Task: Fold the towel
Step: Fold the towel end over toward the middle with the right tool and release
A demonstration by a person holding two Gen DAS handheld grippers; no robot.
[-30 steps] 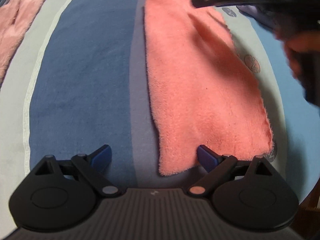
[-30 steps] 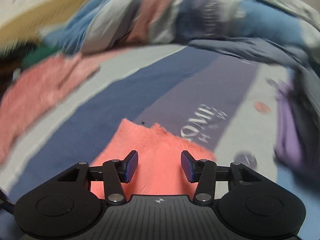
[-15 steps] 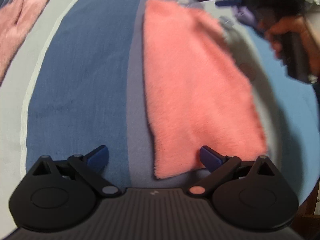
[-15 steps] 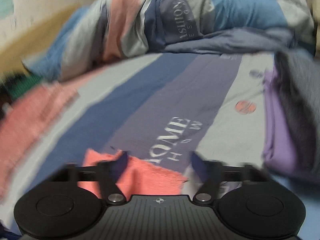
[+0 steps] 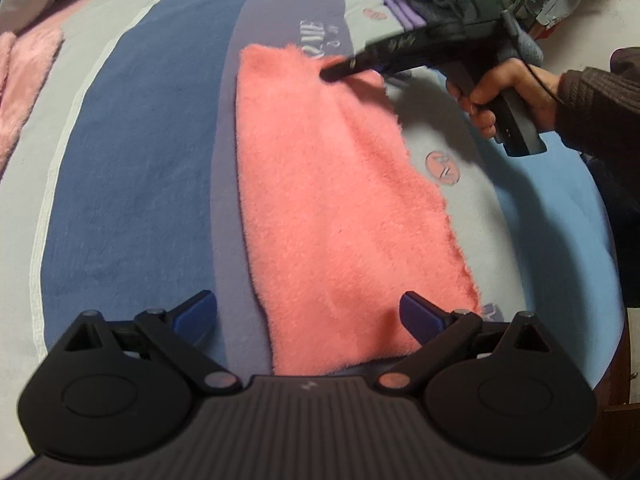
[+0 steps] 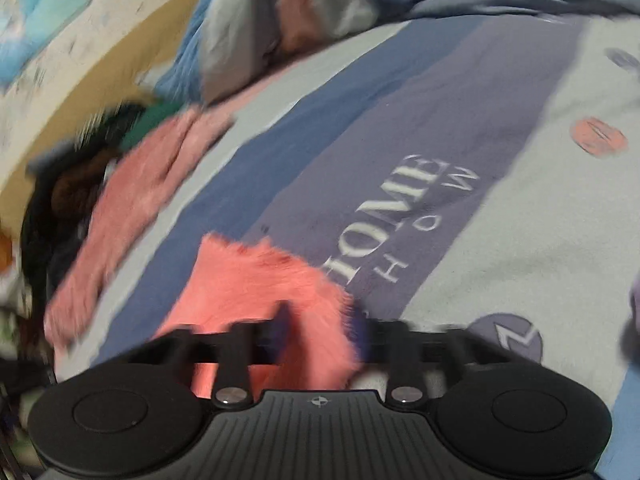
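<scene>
A coral pink towel (image 5: 340,200) lies as a long strip on the striped bedspread (image 5: 132,160), running away from me. My left gripper (image 5: 308,314) is open at the towel's near end, with its right finger over the pile and its left finger over bare bedspread. At the far end, my right gripper (image 5: 332,72) is held by a hand (image 5: 504,92) with its tip low over the far right corner. In the blurred right wrist view, the right gripper (image 6: 322,324) is open, its fingers either side of the towel's far edge (image 6: 256,280).
A paler pink towel (image 5: 24,80) lies at the far left of the bed, also seen as that pale towel (image 6: 132,200) in the right wrist view. Folded purple and grey clothes (image 5: 404,4) are stacked at the back right. A bunched duvet (image 6: 320,12) lies beyond. The bed's edge (image 5: 600,280) runs down the right.
The right gripper swung back down over the towel's far end, and its fingers have drawn closer together around the edge. The left gripper stayed open at the near end, barely moving.
</scene>
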